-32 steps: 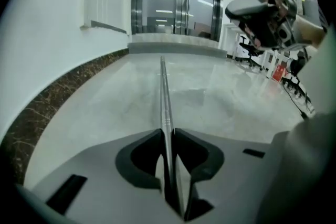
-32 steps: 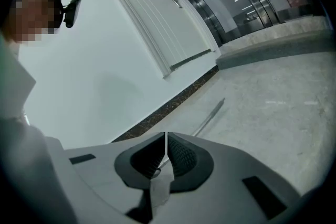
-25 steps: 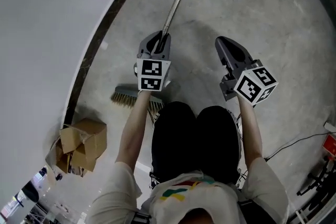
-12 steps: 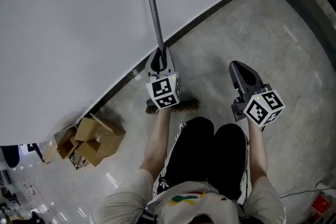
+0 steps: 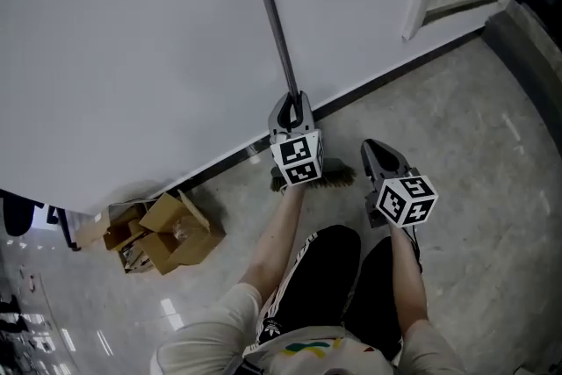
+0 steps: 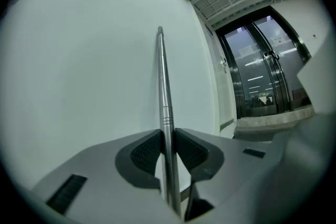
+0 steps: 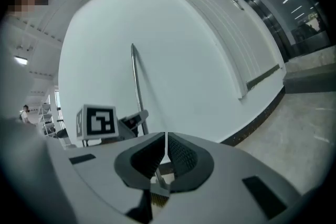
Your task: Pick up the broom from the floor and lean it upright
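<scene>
Two grippers, but only one is doing any work. Nearest to us, the right gripper (image 7: 164,153) hangs low beside the knee with its jaws pressed together on nothing. Just ahead, the left gripper (image 6: 167,141) has its jaws pinching the long broom (image 5: 279,39) low on the slim silver metal handle (image 6: 164,86), not far above the tan bristle head (image 5: 338,179).

That head sits on the grey polished concrete floor (image 5: 474,127), right by the dark baseboard (image 5: 386,82). The handle runs up steeply in front of the plain white wall (image 5: 132,57). We can't tell whether the tip is actually resting on the wall yet.

On handling, we'd guess it's light but awkwardly long. The pole looks stiff and smooth, so it could twist or slide in the ribbed pads if the squeeze goes slack. The bristles are the soft bit, and on a shiny floor we think the foot might skid out once the lean gets shallow.

Holding this low gives little say over the top end. We reckon a hold further up, or the spare gripper steadying it higher, would make the lean easier to control.

Off to the left, some crumpled brown cardboard boxes (image 5: 167,233) sit well clear. Far off on the right there are dark glass doors (image 6: 257,81).
</scene>
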`<move>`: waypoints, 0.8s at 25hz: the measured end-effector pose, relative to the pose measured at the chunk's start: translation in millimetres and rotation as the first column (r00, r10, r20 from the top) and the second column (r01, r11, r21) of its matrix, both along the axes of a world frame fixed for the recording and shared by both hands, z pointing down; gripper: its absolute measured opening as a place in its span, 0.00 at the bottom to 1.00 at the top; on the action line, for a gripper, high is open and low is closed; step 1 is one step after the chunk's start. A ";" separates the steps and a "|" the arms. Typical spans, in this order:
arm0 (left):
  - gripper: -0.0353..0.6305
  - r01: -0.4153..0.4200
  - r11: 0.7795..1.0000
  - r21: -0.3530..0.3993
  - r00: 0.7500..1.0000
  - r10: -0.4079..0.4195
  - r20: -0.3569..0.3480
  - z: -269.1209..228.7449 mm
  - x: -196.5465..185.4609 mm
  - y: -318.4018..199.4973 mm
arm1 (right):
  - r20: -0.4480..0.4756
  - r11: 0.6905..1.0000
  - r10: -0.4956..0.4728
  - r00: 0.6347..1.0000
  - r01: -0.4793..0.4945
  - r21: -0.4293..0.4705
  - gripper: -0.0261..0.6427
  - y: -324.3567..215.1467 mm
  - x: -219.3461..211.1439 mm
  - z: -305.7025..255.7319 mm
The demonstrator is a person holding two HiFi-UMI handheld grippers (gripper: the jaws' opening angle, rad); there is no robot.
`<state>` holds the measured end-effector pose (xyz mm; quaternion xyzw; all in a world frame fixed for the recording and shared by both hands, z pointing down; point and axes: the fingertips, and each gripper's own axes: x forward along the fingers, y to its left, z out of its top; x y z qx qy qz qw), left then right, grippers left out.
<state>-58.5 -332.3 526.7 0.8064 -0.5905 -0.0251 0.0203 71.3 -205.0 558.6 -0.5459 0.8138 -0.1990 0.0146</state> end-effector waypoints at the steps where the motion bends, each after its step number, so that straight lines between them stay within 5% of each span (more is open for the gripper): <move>1: 0.25 0.006 1.000 -0.003 1.000 -0.006 0.005 1.3 -0.9 -7.2 | -0.036 1.000 -0.002 0.999 0.001 -0.008 0.06 -2.8 -2.8 8.4; 4: 0.25 0.023 1.000 0.002 0.999 -0.024 0.040 4.0 -5.5 -22.3 | -0.141 1.000 0.020 0.990 -0.018 0.014 0.06 -15.3 -6.5 18.3; 14: 0.25 -0.001 1.000 0.024 0.995 -0.001 0.096 16.8 15.9 -35.6 | -0.265 1.000 -0.002 0.964 -0.004 -0.025 0.06 -24.7 -16.8 50.6; 20: 0.25 0.003 1.000 0.011 0.990 -0.005 0.141 28.4 34.5 -43.2 | -0.190 0.999 0.035 0.981 -0.039 -0.016 0.06 -23.6 -5.4 46.1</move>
